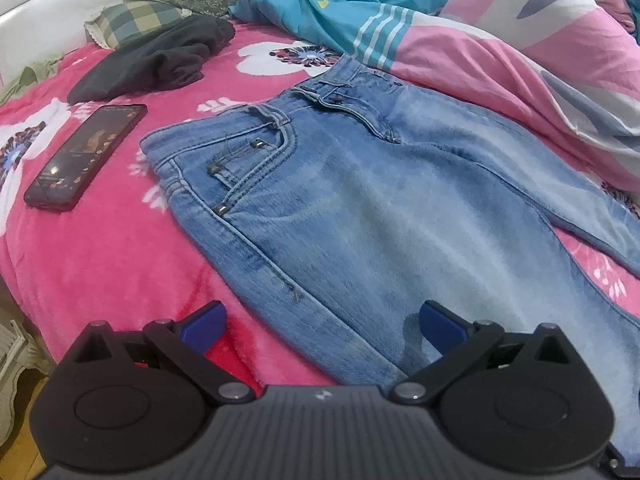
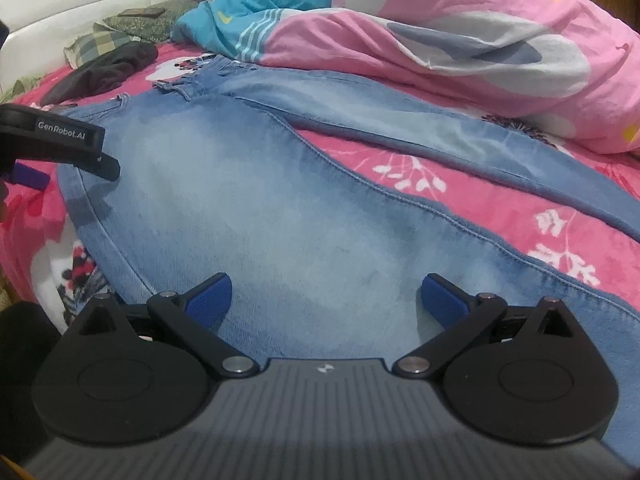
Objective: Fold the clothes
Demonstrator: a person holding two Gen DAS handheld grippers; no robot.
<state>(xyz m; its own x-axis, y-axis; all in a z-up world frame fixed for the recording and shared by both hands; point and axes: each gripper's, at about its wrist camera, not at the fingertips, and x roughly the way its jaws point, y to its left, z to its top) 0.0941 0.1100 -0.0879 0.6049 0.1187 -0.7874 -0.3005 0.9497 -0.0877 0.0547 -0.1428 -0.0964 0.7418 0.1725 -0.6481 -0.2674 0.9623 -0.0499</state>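
Light blue jeans lie spread flat on a pink flowered blanket, waistband toward the far pillows. My left gripper hovers open over the near left edge of the jeans at the thigh, nothing between its blue pads. In the right wrist view the jeans fill the middle, both legs running off to the right with a strip of blanket between them. My right gripper stands open just above the nearer leg. The left gripper's black body shows at the left edge of that view.
A black phone lies on the blanket left of the jeans. A dark garment is heaped behind it, near plaid and patterned pillows. A bunched pink and blue duvet borders the jeans on the far right. The bed edge drops off at left.
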